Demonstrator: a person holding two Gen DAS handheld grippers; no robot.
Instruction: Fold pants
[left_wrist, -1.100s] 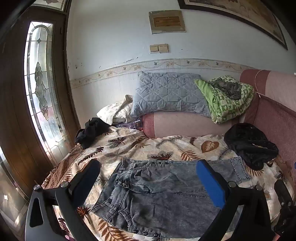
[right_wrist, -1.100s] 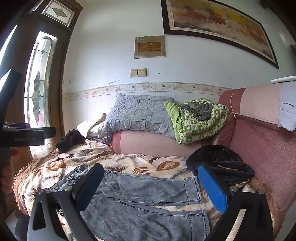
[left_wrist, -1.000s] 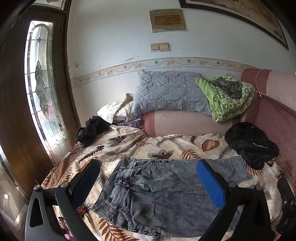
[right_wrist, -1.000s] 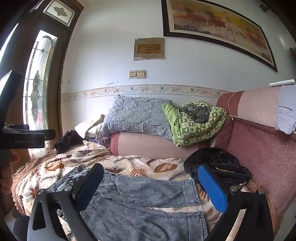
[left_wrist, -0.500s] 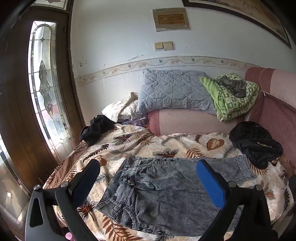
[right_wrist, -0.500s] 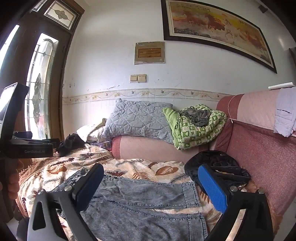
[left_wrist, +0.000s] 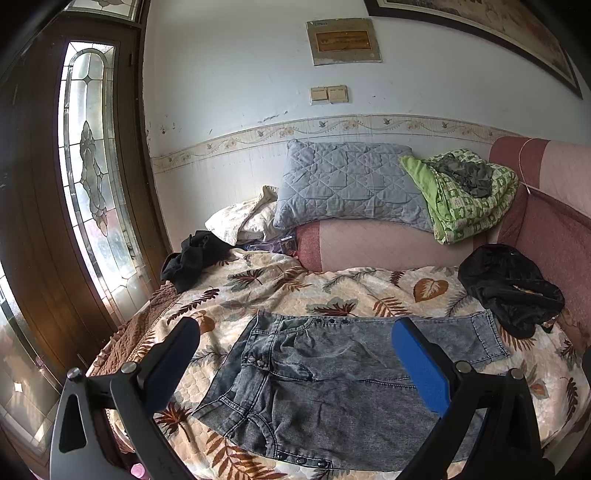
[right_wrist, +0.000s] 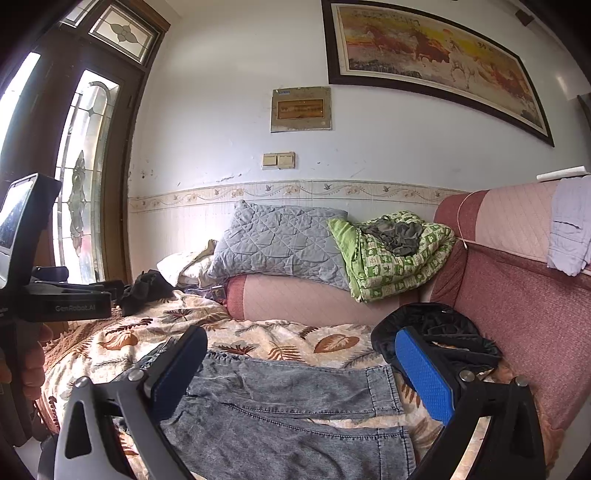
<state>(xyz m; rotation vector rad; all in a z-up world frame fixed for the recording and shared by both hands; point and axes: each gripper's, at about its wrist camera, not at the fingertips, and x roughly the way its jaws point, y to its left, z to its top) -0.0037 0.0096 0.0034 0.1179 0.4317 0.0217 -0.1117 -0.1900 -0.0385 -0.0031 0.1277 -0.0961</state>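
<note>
Grey-blue denim pants (left_wrist: 332, 384) lie flat across the leaf-print bedspread (left_wrist: 314, 288), waist to the left, leg cuffs to the right. They also show in the right wrist view (right_wrist: 288, 406). My left gripper (left_wrist: 295, 347) is open and empty, held above and in front of the pants near the waist end. My right gripper (right_wrist: 299, 354) is open and empty, held above the leg end. Neither touches the cloth. The left gripper's body (right_wrist: 55, 302) shows at the left edge of the right wrist view.
A black garment (left_wrist: 509, 288) lies by the cuffs at the right, against the red sofa back (right_wrist: 524, 325). Another dark garment (left_wrist: 192, 258) sits at the far left. A grey pillow (left_wrist: 347, 184) and green blanket (left_wrist: 461, 192) rest behind. A glass door (left_wrist: 88, 184) stands left.
Both grippers have drawn back and up from the bed, so the pants look smaller and lower. Both stay open and the pants have not moved.
</note>
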